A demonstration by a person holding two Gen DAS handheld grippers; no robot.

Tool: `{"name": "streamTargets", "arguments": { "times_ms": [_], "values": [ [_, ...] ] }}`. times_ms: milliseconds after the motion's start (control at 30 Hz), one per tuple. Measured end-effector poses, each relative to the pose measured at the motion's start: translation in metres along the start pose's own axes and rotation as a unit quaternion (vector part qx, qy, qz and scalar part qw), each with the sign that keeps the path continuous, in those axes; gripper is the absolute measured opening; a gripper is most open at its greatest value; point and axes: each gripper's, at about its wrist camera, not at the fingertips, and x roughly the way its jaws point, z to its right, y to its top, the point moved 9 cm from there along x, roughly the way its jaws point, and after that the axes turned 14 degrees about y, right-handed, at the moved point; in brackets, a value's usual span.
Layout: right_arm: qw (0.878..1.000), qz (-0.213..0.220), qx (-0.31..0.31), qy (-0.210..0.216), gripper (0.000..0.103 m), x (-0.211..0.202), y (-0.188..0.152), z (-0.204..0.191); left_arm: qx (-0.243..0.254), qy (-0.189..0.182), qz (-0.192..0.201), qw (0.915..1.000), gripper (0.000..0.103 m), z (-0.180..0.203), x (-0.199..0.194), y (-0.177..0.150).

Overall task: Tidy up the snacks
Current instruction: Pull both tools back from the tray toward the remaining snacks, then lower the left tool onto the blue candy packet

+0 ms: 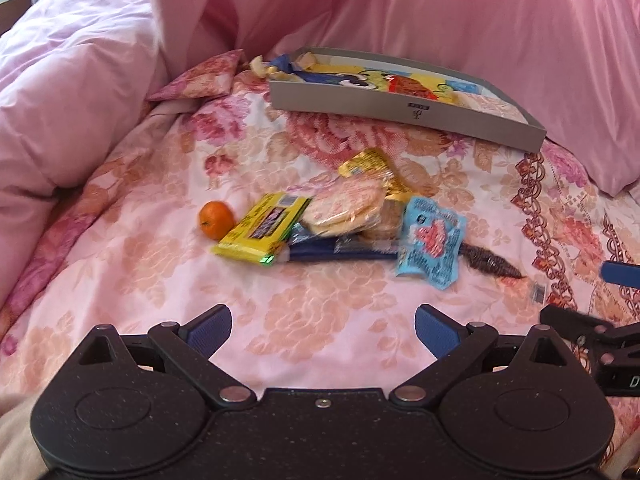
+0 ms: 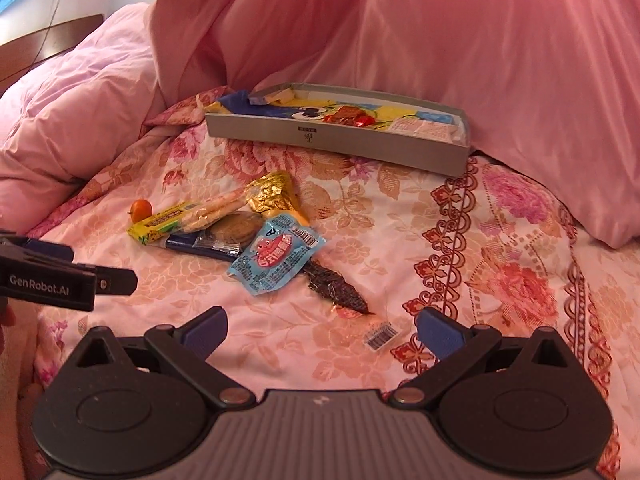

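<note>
Left tool (image 1: 323, 330): its blue pads are standing spread wide and holding nothing, hovering over the floral bedspread (image 1: 132, 264) short of the snack pile.
Mandarin (image 1: 216, 219): it is sitting at the left end of the pile, just beside the yellow-green packet; being round, it is likely rolling if nudged, so a grip across its widest part seems wise.
Yellow-green packet (image 1: 262, 229): it is lying flat with its far end tucked under the round biscuits; pulling it out sideways is probably disturbing the rest, so lifting the upper items first looks better.
Round biscuits (image 1: 345, 208): in clear wrap, they are resting on top of the heap and touching the gold packet (image 1: 370, 165) behind; these look brittle, so a light squeeze is advisable.
Blue pouch (image 2: 276, 258): it is lying at the right of the pile, overlapping the dark navy packet (image 2: 208, 246) and a dark strip snack (image 2: 338, 293); it is the most exposed flat item and a sensible first pick by its edge.
Right tool (image 2: 322, 330): its fingers are also gaping and carrying nothing, pointing toward the dark strip.
Grey box (image 2: 340, 141): it is waiting beyond the pile by the pink pillow (image 2: 500, 72), already holding several packets; the free space appears to be at its right end.
</note>
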Motion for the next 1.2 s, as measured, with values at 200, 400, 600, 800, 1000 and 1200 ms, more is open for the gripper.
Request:
{"name": "streamTargets", "arguments": {
  "times_ms": [200,400,600,800,1000,1200],
  "values": [
    [0.998,-0.037,-0.037,0.041,0.103,0.029,-0.001,0.019,0.013,-0.038,0.006,0.9992,0.098,0.022,0.021,0.014],
    [0.991,-0.070,-0.103,0.041,0.103,0.060,0.001,0.039,0.014,-0.095,0.005,0.9953,0.098,0.049,0.035,0.024],
    [0.986,-0.078,-0.128,0.075,0.100,0.082,0.002,0.049,0.043,-0.126,-0.006,0.9911,0.096,0.080,0.053,0.024],
    [0.982,-0.084,-0.125,0.116,0.091,0.100,0.003,0.051,0.058,-0.122,-0.018,0.9906,0.094,0.092,0.069,0.023],
    [0.980,-0.079,-0.135,0.125,0.083,0.106,0.006,0.046,0.052,-0.121,-0.025,0.9910,0.094,0.092,0.074,0.023],
    [0.980,-0.077,-0.136,0.120,0.060,0.104,0.006,0.047,0.065,-0.117,-0.029,0.9905,0.087,0.096,0.076,0.020]
  ]
}}
